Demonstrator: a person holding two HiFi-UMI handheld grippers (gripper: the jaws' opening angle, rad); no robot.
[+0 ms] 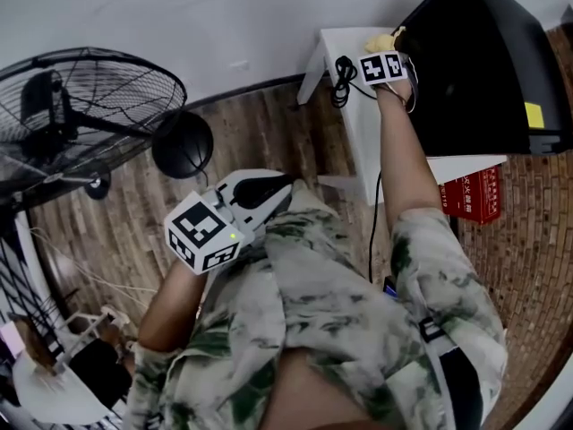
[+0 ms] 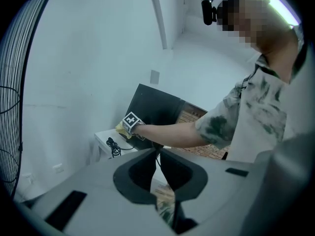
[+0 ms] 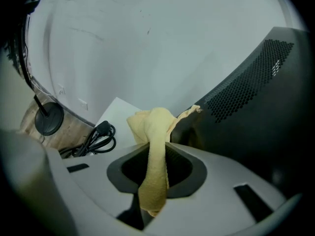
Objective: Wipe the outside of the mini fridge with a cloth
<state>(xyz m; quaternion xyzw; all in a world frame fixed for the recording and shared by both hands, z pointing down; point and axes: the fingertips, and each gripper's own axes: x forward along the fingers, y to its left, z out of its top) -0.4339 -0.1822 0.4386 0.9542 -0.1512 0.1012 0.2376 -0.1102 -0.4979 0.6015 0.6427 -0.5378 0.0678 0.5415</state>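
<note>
Right gripper view shows the right gripper (image 3: pixel 156 151) with its fingers clamped on a yellow cloth (image 3: pixel 153 124). One strip of the cloth runs down between them and the rest bunches up just past the tips. The bunch lies against the near edge of the black mini fridge (image 3: pixel 256 107), which rises on the right of the fingers, its perforated panel facing them. I judge that they touch, or almost. The fridge seems to stand on the right part of a white surface (image 3: pixel 115 113). On the left, near the fingers, a coiled black power cord (image 3: pixel 96 139) rests on that surface.

The left gripper (image 2: pixel 157 170) is held near the person's body, well apart from the fridge. Its fingers are together, with only a thin slit, and hold nothing.

Only a narrow strip is held, so a hard drag over the perforated panel could pull the cloth out. A wide stroke to the left could also catch the cord and move it.
</note>
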